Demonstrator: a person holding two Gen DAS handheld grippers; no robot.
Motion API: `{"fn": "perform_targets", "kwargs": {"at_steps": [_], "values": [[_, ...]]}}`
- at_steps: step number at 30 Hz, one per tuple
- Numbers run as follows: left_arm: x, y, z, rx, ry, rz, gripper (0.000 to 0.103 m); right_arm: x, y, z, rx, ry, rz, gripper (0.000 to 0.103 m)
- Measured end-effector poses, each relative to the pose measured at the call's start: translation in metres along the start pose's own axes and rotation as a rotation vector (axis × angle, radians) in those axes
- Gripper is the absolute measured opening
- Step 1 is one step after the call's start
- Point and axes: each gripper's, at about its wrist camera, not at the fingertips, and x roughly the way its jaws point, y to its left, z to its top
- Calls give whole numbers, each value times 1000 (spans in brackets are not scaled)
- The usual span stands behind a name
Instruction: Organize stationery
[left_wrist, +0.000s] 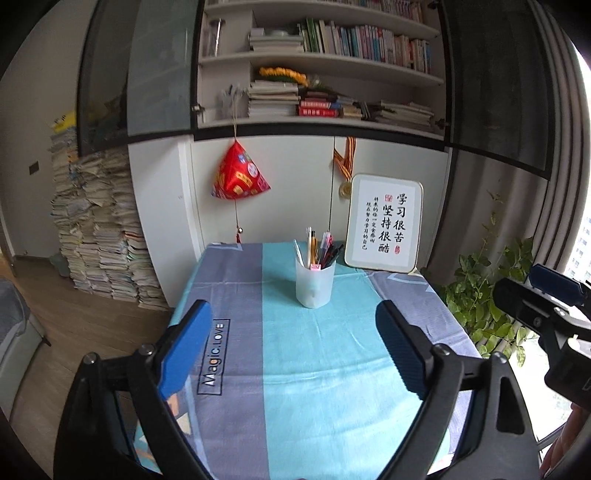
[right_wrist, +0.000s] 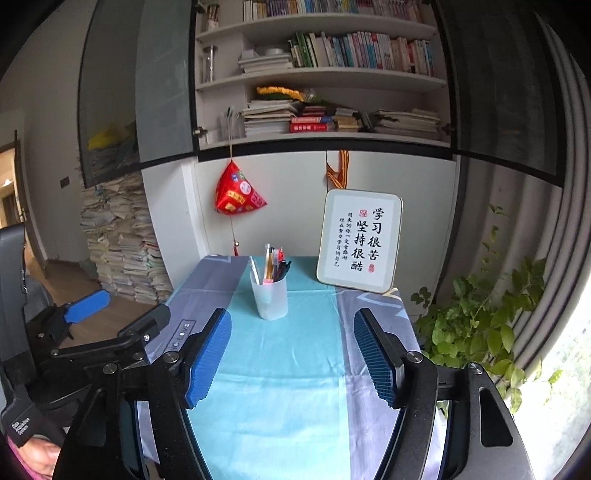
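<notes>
A translucent cup full of pens stands upright toward the far end of the worktop, on its turquoise stripe, near a framed calligraphy board leaning against the cabinet. The left gripper and right gripper both hover short of the cup, jaws apart and holding nothing.

One translucent pen cup holding several pens, one framed calligraphy board, one red hanging ornament, one potted plant.
</notes>
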Motion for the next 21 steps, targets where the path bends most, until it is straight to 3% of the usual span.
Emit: {"fn": "perform_targets", "kwargs": {"at_steps": [11,13,21], "values": [[-74,-19,-1,66,-160,33,102,-56,-4,-8,23,-68,6,72],[-81,-18,-1,65,-166,29,102,-64,-5,-9,28,-88,-1,81],[-91,-14,0,40,-175,29,102,-82,-10,-11,50,-131,-16,83]]}}
